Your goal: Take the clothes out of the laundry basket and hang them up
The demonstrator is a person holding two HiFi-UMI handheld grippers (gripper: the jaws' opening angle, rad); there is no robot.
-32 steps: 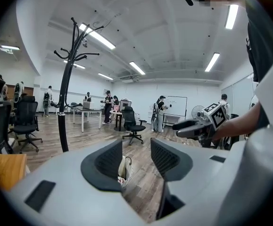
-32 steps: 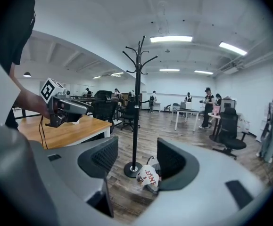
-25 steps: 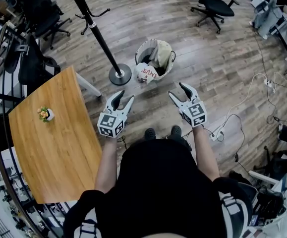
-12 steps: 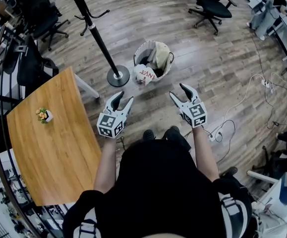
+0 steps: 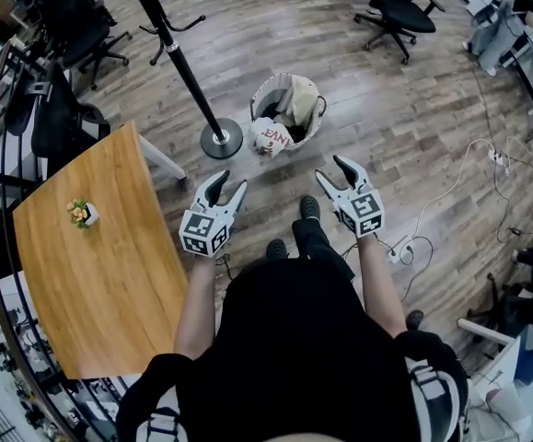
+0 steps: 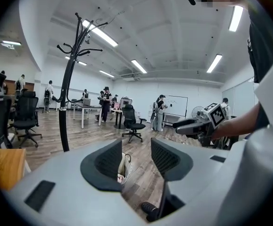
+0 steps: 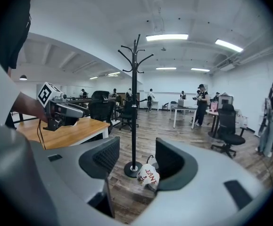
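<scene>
A round laundry basket (image 5: 310, 125) stands on the wood floor ahead of me, with pale clothes (image 5: 300, 95) inside. A white garment with red letters (image 5: 271, 136) hangs over its near rim. Both grippers hover apart at waist height, short of the basket. My left gripper (image 5: 232, 180) is open and empty, and the basket (image 6: 125, 165) shows between its jaws. My right gripper (image 5: 330, 168) is open with nothing between its jaws, which have just been closing slightly. The lettered garment (image 7: 149, 175) lies in line with it.
A black coat stand (image 5: 179, 58) rises just left of the basket, its round base (image 5: 222, 138) beside the rim. A wooden table (image 5: 100, 265) with a small plant (image 5: 82, 212) is at my left. Office chairs (image 5: 395, 7) stand beyond, and cables (image 5: 432, 219) trail at right.
One of my feet has stepped forward between the grippers. Both grippers hold nearly the same place, and the basket has not moved.
</scene>
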